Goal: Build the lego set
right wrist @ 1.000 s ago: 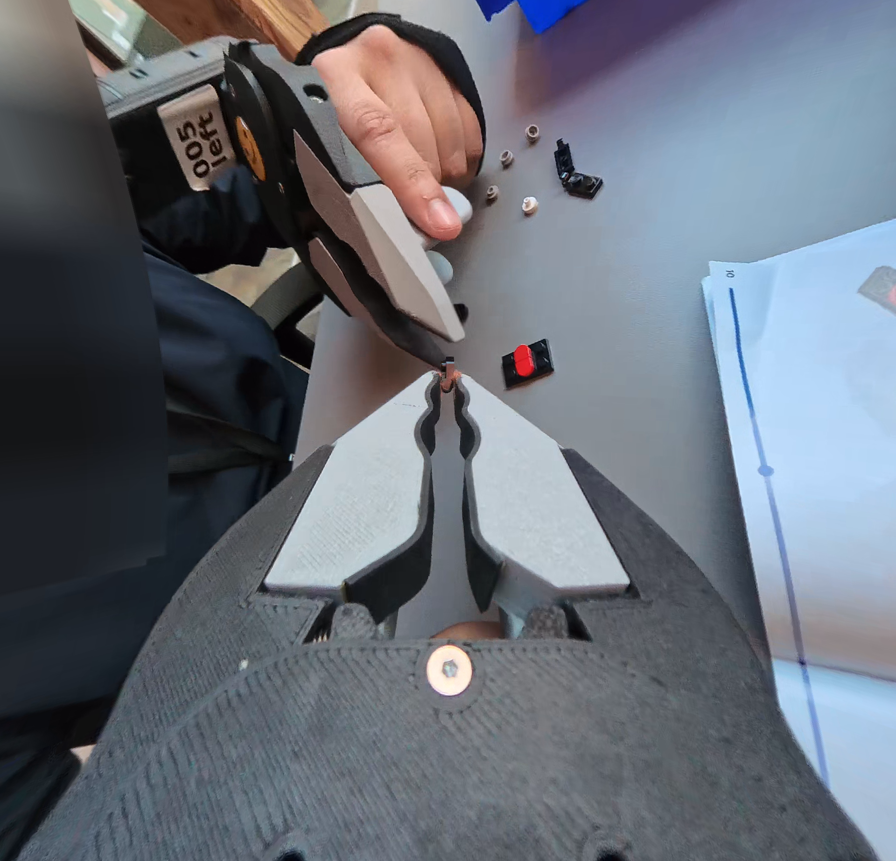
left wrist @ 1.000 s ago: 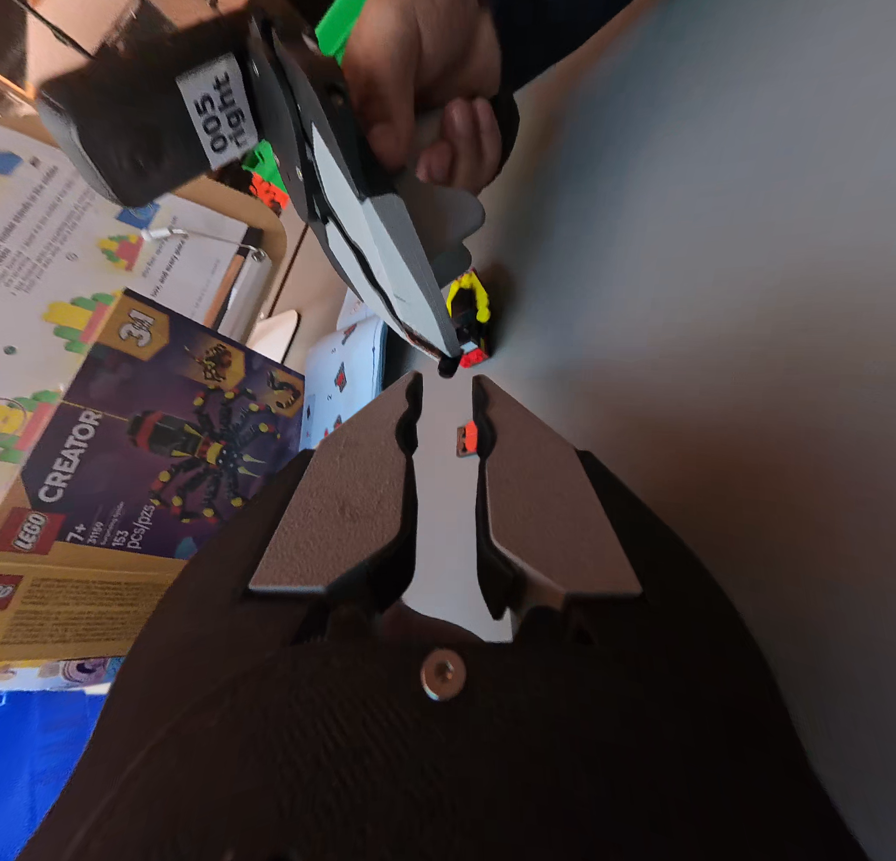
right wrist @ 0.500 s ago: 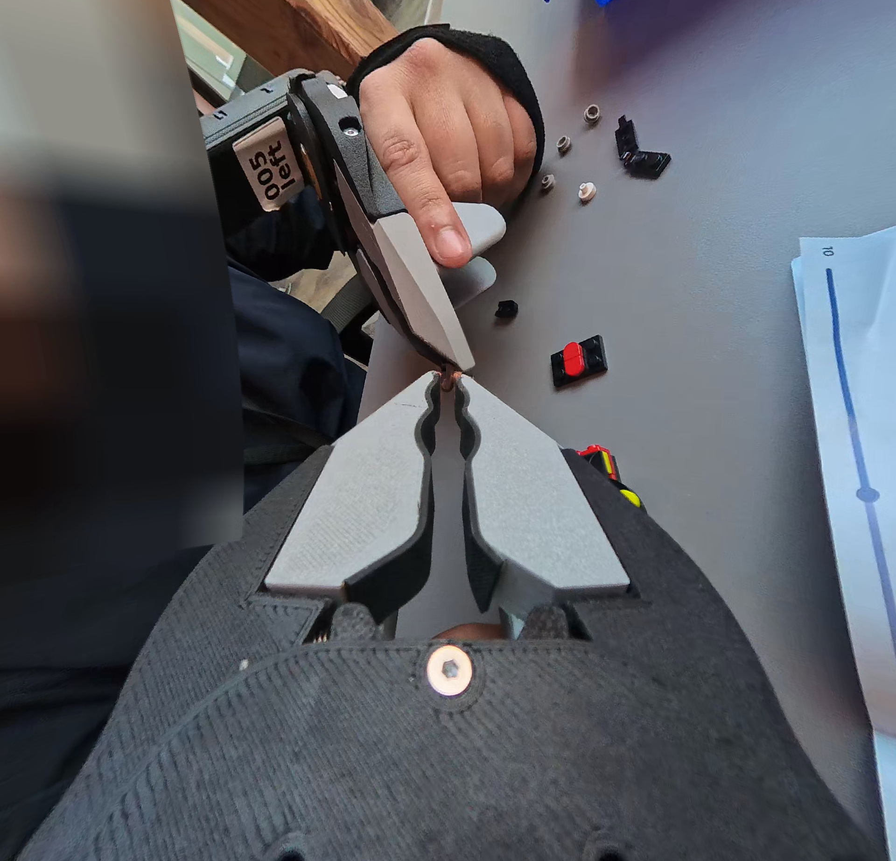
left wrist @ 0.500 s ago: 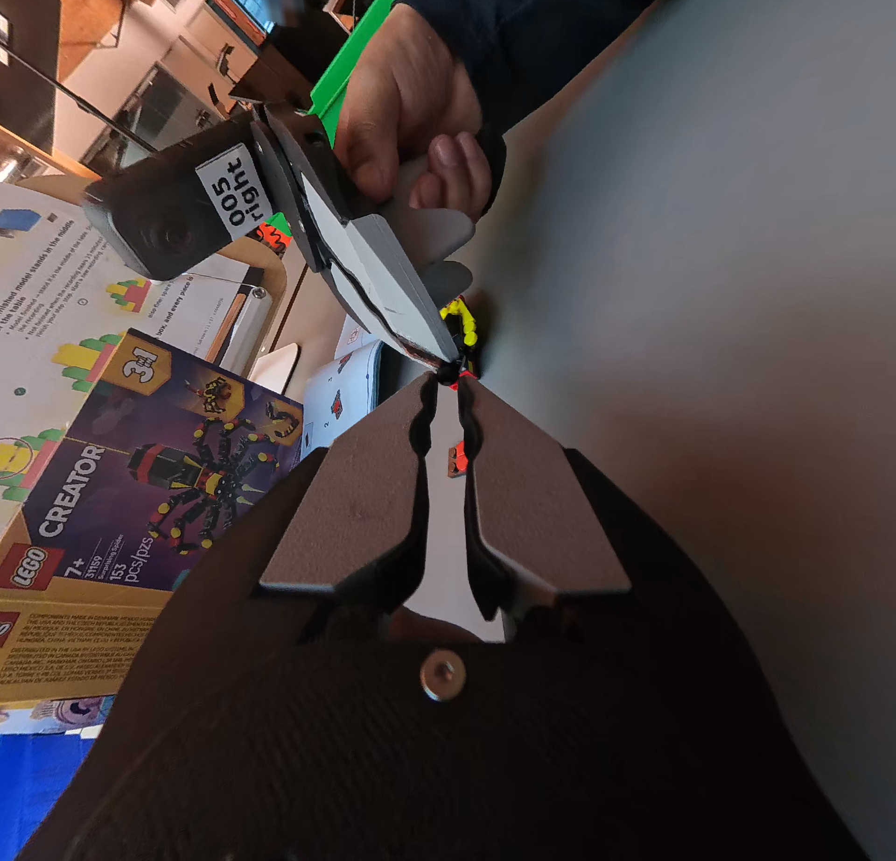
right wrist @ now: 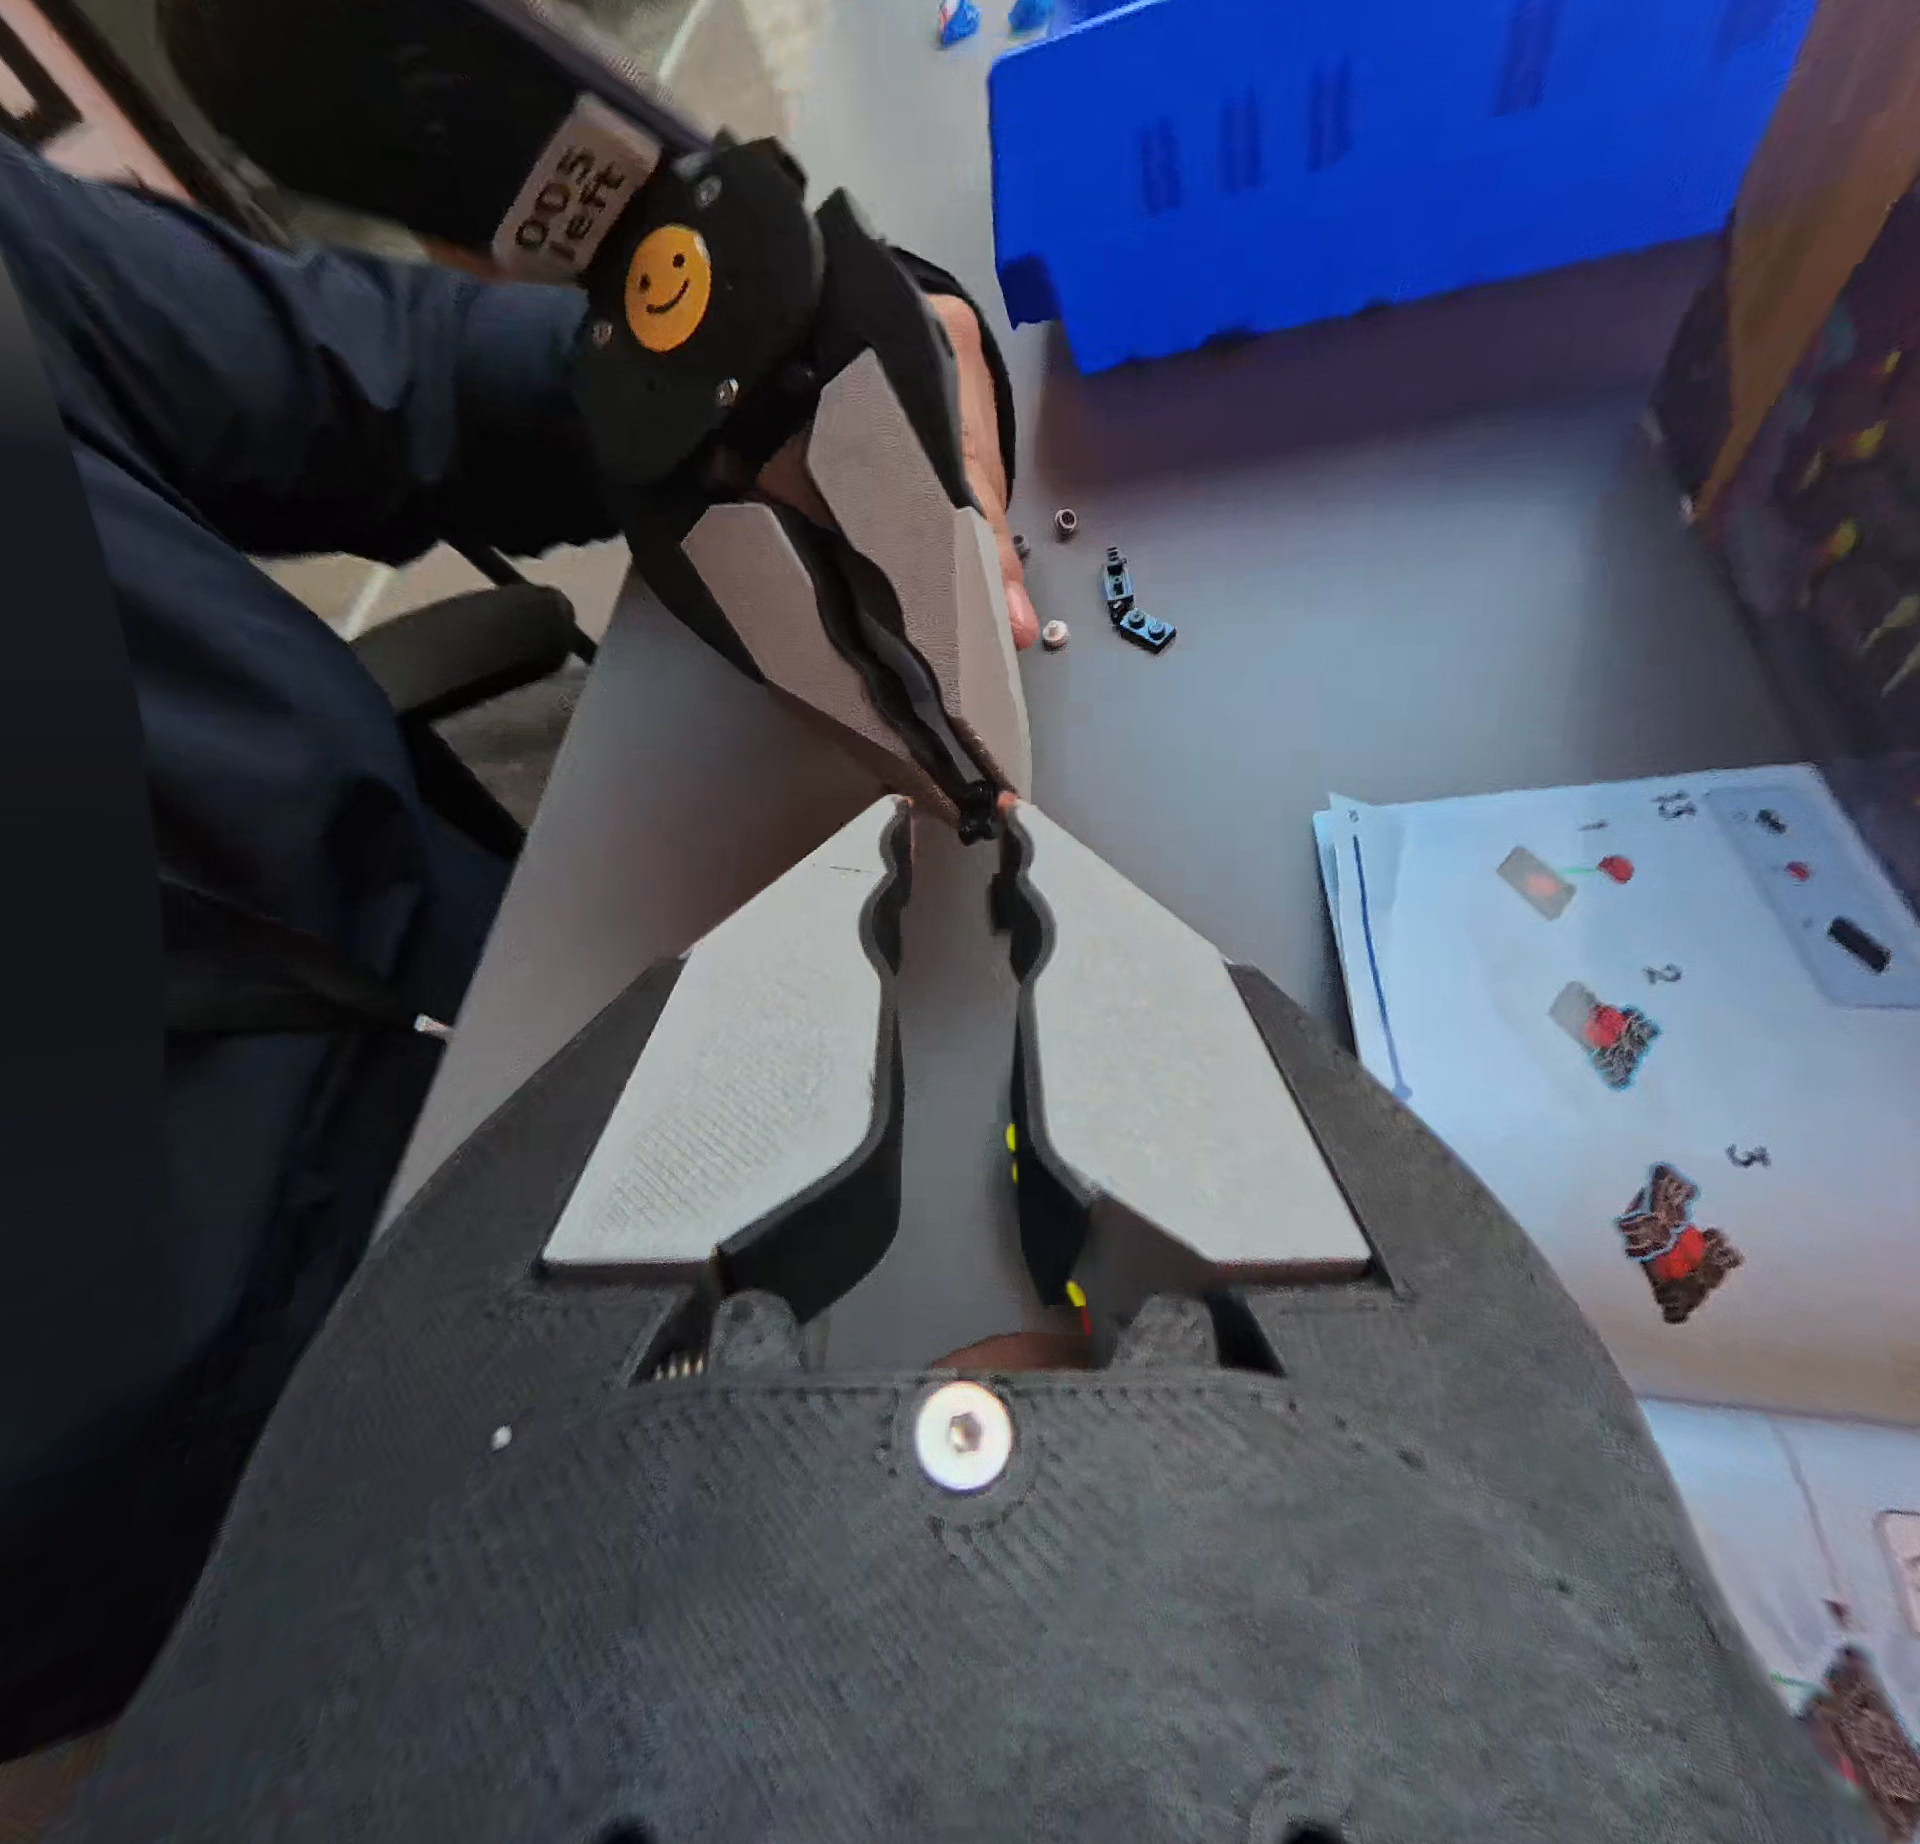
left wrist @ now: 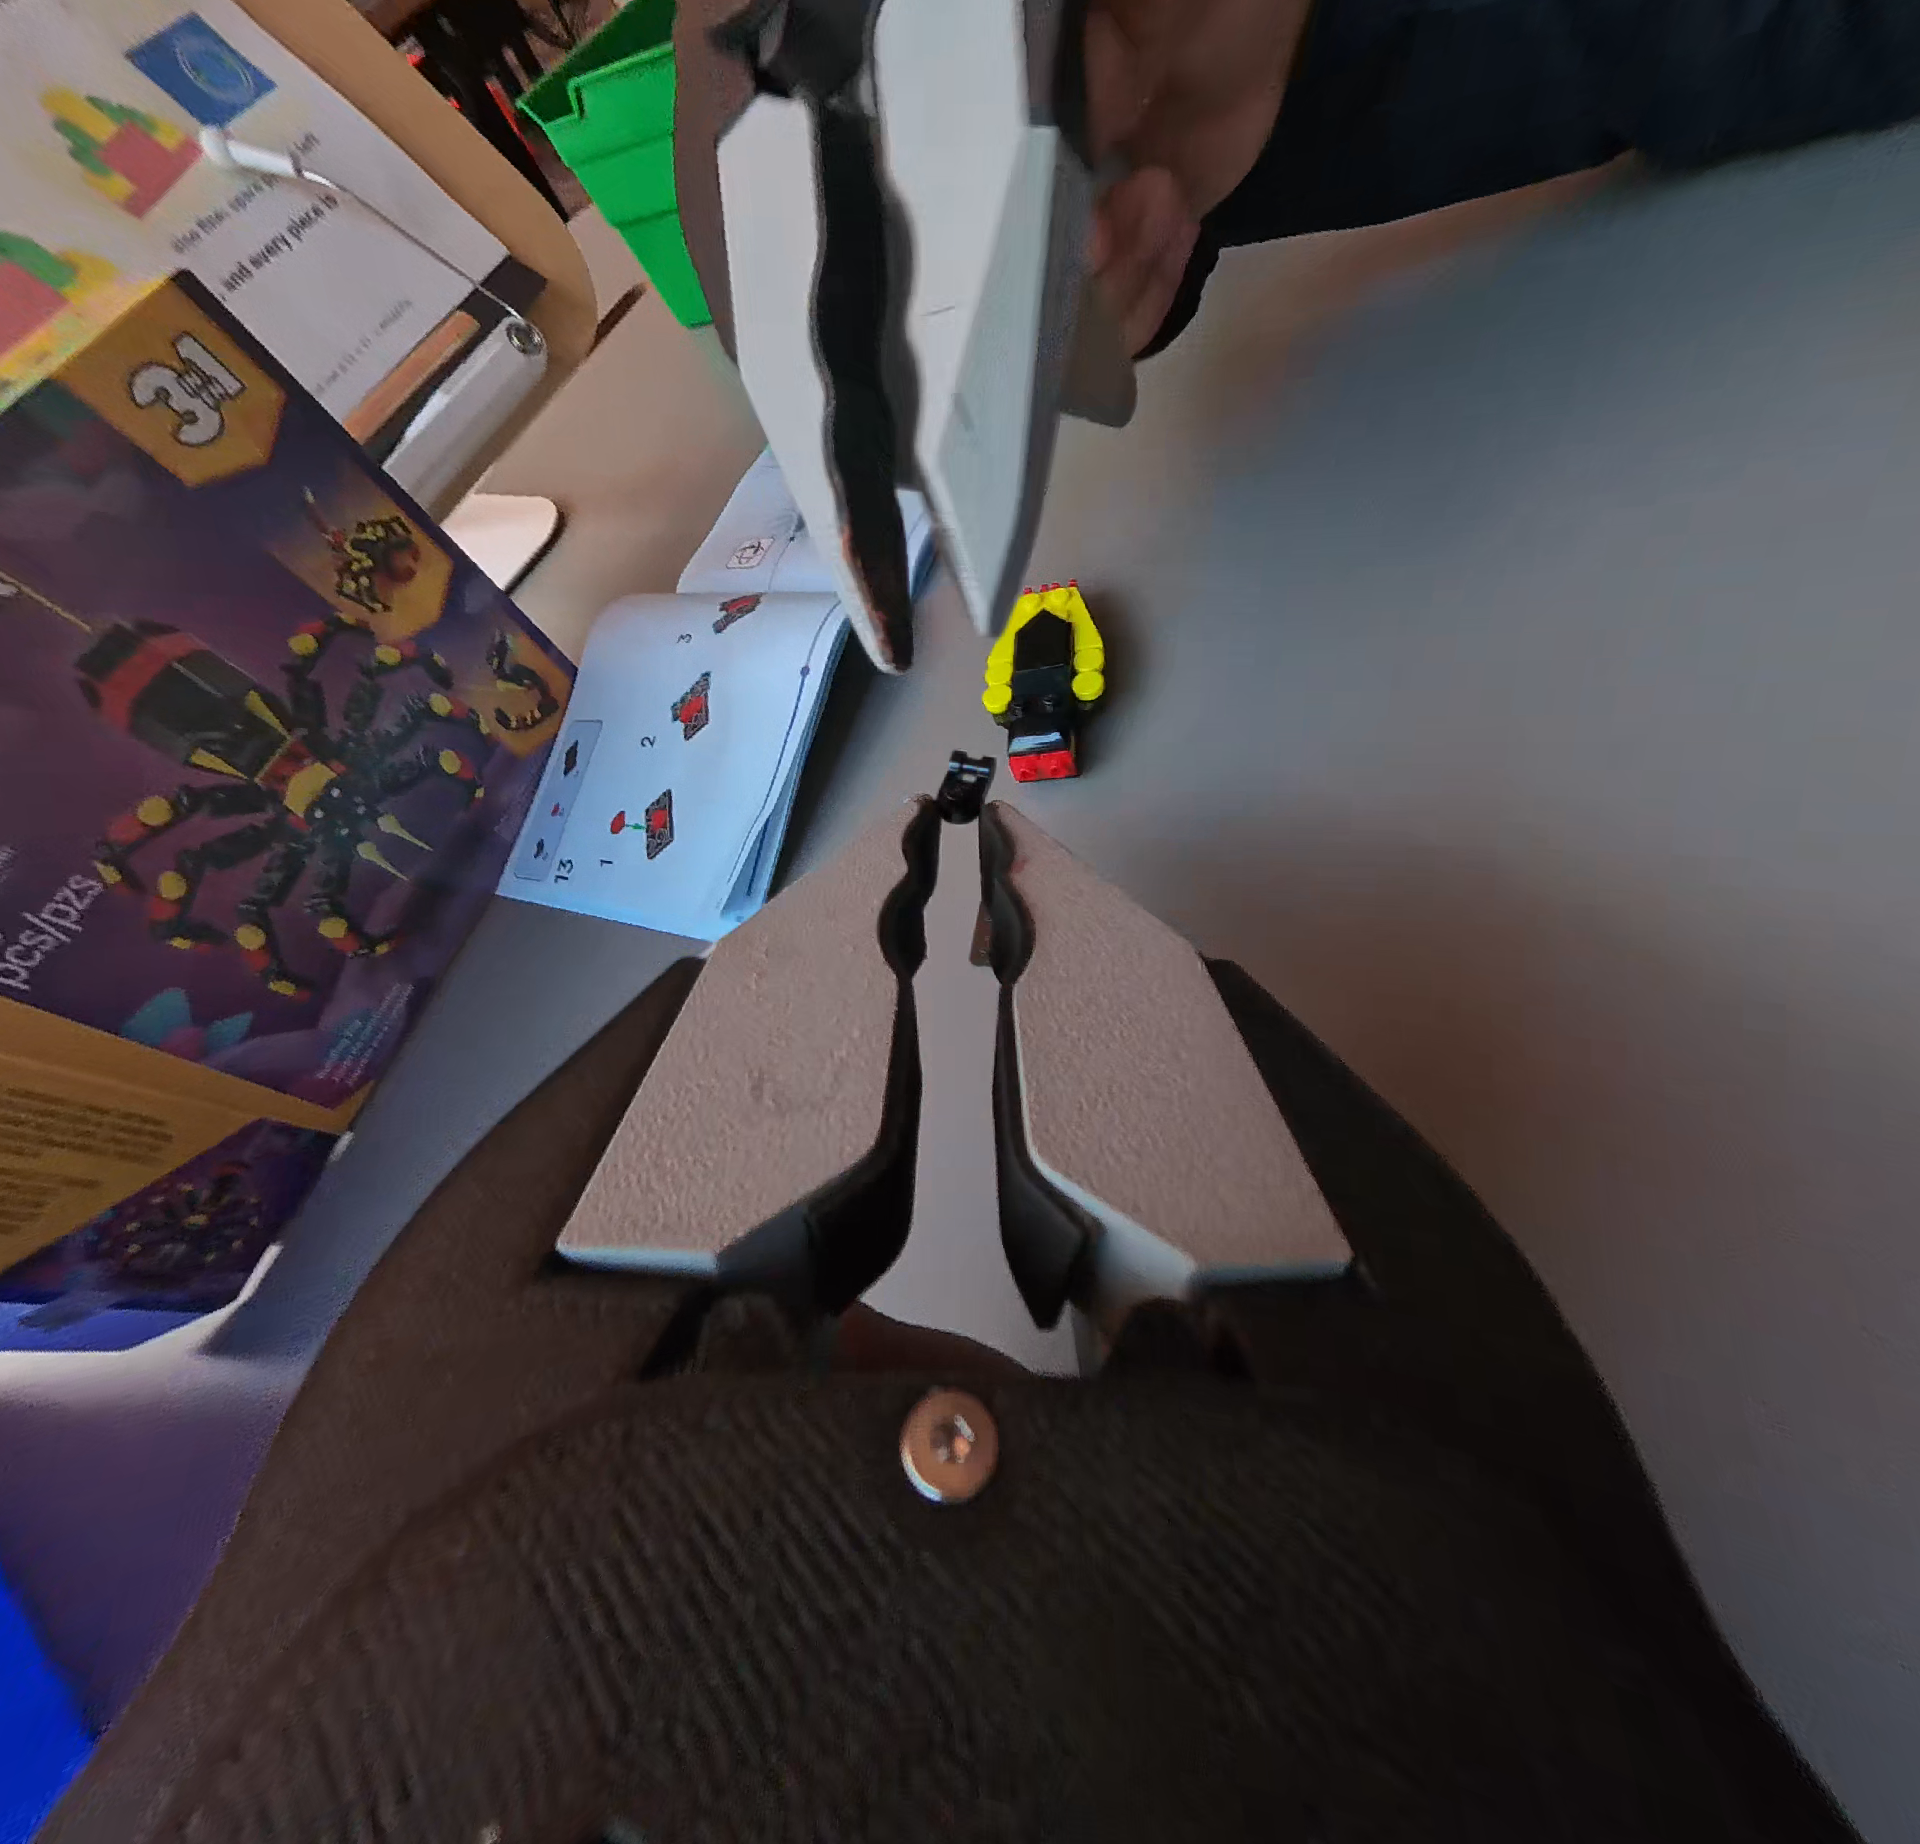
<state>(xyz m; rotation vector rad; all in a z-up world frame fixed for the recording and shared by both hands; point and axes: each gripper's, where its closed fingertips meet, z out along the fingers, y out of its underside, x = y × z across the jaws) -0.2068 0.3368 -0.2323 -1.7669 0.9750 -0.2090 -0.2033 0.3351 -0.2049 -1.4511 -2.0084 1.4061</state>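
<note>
While ribbed grey left tongs (left wrist: 954, 807) pinch a knobby black piece (left wrist: 961, 784).

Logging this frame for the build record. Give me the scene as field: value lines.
left gripper: shut on small black piece
right gripper: open, tips beside the piece
partial model: yellow, black, red, on grey table
instruction booklet: open
loose parts: on table beyond left gripper
set box: standing beside booklet
</note>
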